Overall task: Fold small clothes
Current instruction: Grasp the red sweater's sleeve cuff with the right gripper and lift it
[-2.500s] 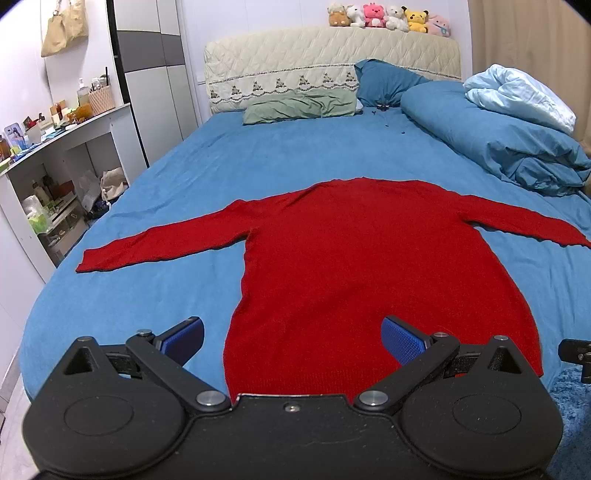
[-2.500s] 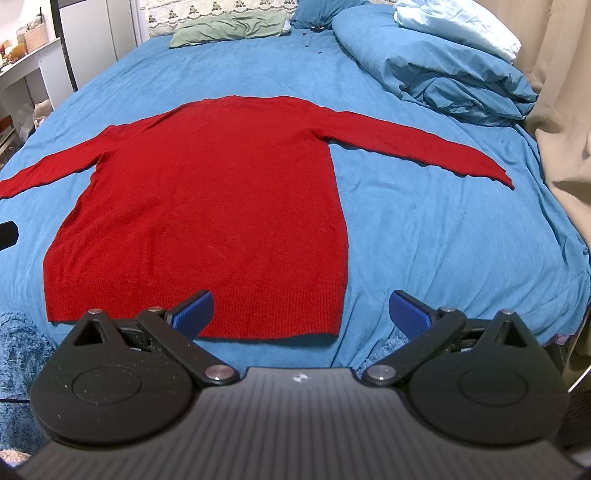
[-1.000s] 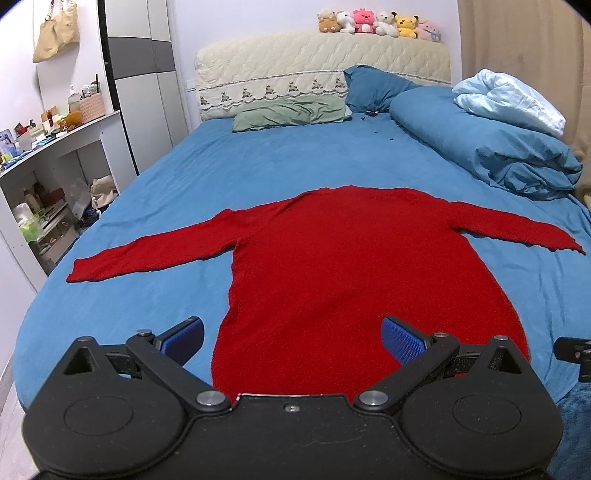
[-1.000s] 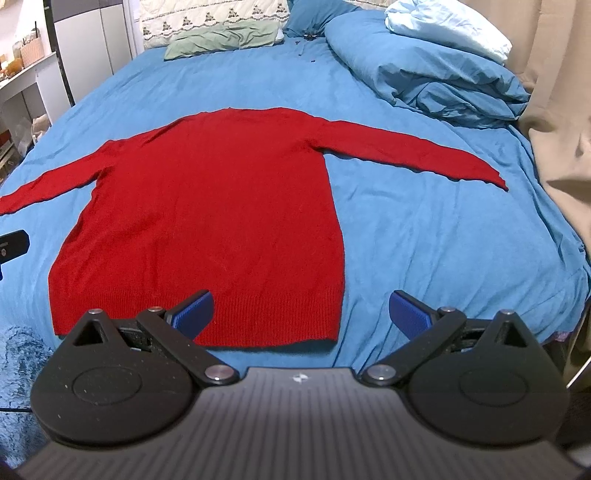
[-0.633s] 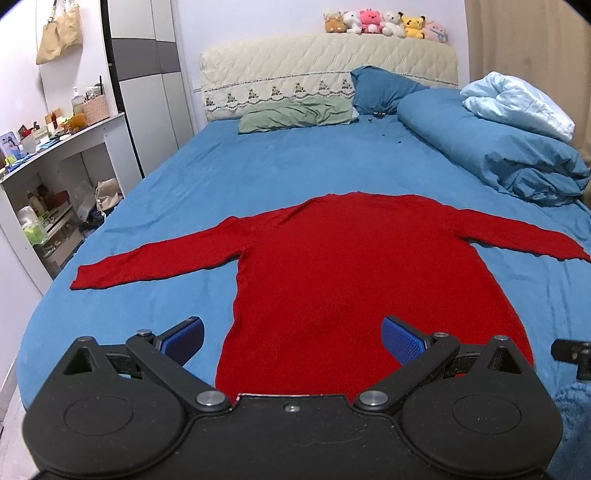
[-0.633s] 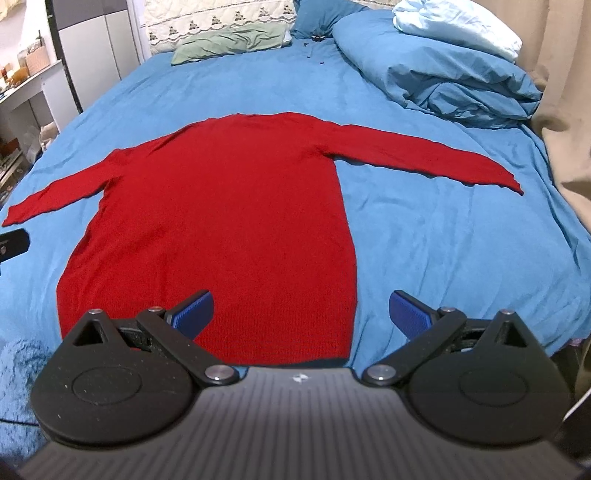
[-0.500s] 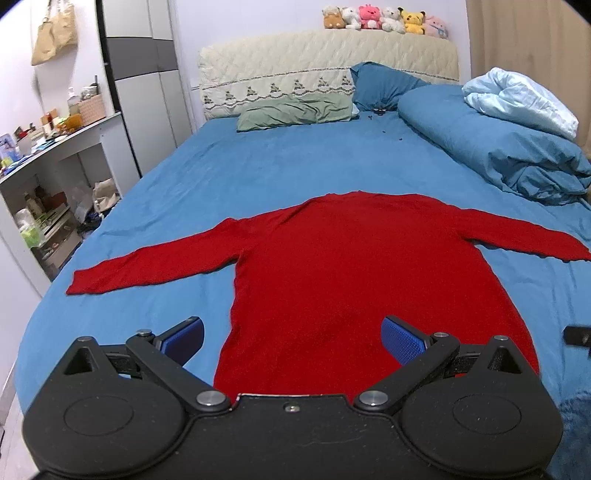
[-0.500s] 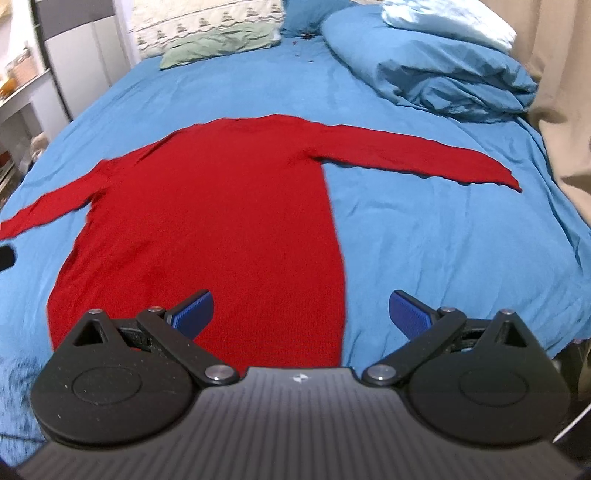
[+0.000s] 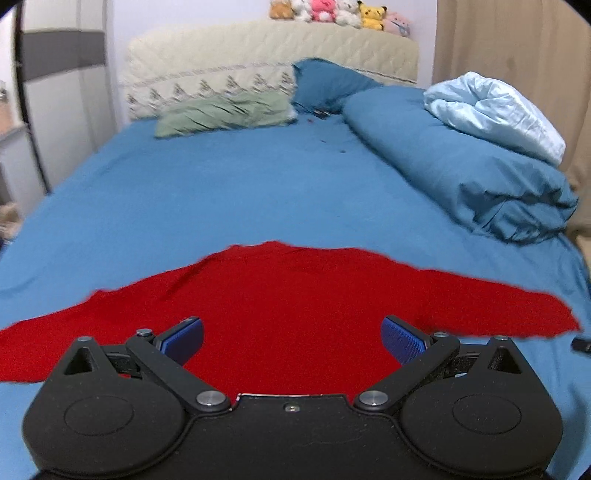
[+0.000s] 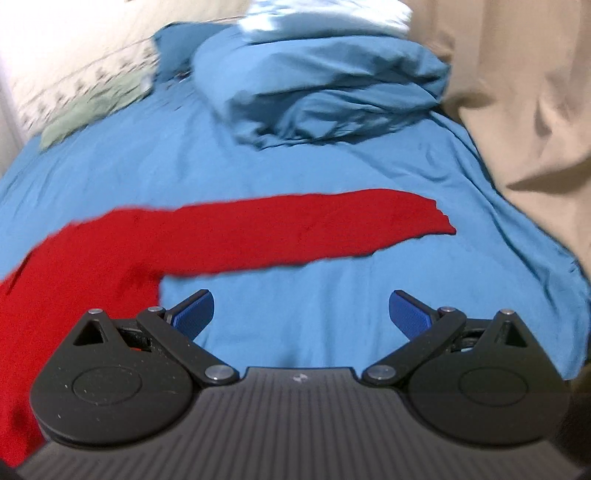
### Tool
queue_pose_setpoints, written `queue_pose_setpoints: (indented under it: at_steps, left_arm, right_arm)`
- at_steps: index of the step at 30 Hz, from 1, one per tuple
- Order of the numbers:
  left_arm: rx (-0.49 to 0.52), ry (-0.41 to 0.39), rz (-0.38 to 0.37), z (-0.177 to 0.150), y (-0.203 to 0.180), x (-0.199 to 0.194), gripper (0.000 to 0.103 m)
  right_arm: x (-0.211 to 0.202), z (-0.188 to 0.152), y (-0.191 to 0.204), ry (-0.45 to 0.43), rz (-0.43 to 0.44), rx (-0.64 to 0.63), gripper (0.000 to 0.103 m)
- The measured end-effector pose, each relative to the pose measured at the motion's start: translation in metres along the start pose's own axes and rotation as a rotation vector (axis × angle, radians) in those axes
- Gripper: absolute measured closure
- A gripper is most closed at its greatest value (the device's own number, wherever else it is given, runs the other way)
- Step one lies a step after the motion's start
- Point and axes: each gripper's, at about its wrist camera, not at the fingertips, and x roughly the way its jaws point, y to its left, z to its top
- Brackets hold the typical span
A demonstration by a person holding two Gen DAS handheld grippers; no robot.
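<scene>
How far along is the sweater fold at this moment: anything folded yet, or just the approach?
Done: the red sweater lies flat on the bed, right sleeve stretched out. No fold shows. In hand: nothing; the left gripper hangs over the body and the right gripper over bare sheet near the sleeve, both with jaws open. Left: every step, sleeves in and body folded.

red sweater [image 9: 295,314] hem hid behind left gripper [image 9: 291,341] body, left sleeve cut off at frame edge, right-wrist view motion-blurred, headboard plush toys [image 9: 338,14] too small to identify
</scene>
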Motion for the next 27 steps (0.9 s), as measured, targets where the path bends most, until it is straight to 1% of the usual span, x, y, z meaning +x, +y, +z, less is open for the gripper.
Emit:
queue_pose_setpoints:
  at_steps: [2,5,6,7,10,12,14,16,18,19,21,22,23,24,25,27]
  left_arm:
    - [0.011,0.023,-0.013,0.013,-0.017,0.033,0.000]
    - [0.062,0.052,-0.012,0.023,-0.044,0.078,0.000]
    - [0.073,0.070,-0.024,0.026,-0.053,0.096,0.000]
    - [0.079,0.087,-0.031,0.026,-0.060,0.112,0.000]
    - [0.099,0.144,-0.038,0.024,-0.075,0.158,0.000]
    - [0.114,0.165,-0.030,0.020,-0.082,0.185,0.000]
    - [0.130,0.210,-0.020,0.013,-0.085,0.210,0.000]
    - [0.131,0.256,-0.018,0.009,-0.086,0.230,0.000]
    - [0.124,0.293,-0.016,0.004,-0.083,0.246,0.000]
    - [0.122,0.293,-0.020,0.002,-0.081,0.249,0.000]
    - [0.123,0.279,-0.028,0.002,-0.079,0.251,0.000]
    - [0.123,0.286,-0.034,0.003,-0.078,0.252,0.000]
    - [0.117,0.299,-0.043,0.002,-0.076,0.252,0.000]
    - [0.106,0.316,-0.055,0.003,-0.074,0.255,0.000]
    - [0.102,0.335,-0.066,0.007,-0.072,0.258,0.000]
    - [0.102,0.363,-0.089,0.011,-0.067,0.259,0.000]
  right_arm:
    - [0.027,0.009,-0.018,0.005,-0.010,0.066,0.000]
    - [0.067,0.022,-0.032,0.017,-0.015,0.155,0.000]
    - [0.079,0.024,-0.036,0.028,-0.026,0.184,0.000]
    - [0.094,0.025,-0.042,0.032,-0.028,0.214,0.000]
    - [0.128,0.027,-0.050,0.032,-0.060,0.249,0.000]
    - [0.144,0.027,-0.055,0.026,-0.072,0.280,0.003]
    - [0.155,0.025,-0.062,-0.022,-0.086,0.309,0.006]
    - [0.163,0.027,-0.063,-0.070,-0.119,0.295,0.015]
    - [0.170,0.030,-0.064,-0.097,-0.151,0.288,0.032]
    - [0.173,0.032,-0.066,-0.108,-0.161,0.295,0.036]
    - [0.178,0.034,-0.072,-0.126,-0.183,0.322,0.056]
    - [0.179,0.035,-0.076,-0.135,-0.188,0.339,0.060]
    - [0.180,0.036,-0.078,-0.141,-0.188,0.353,0.069]
    - [0.181,0.037,-0.080,-0.144,-0.185,0.361,0.075]
    - [0.181,0.039,-0.080,-0.145,-0.181,0.363,0.078]
    - [0.181,0.045,-0.076,-0.142,-0.174,0.342,0.080]
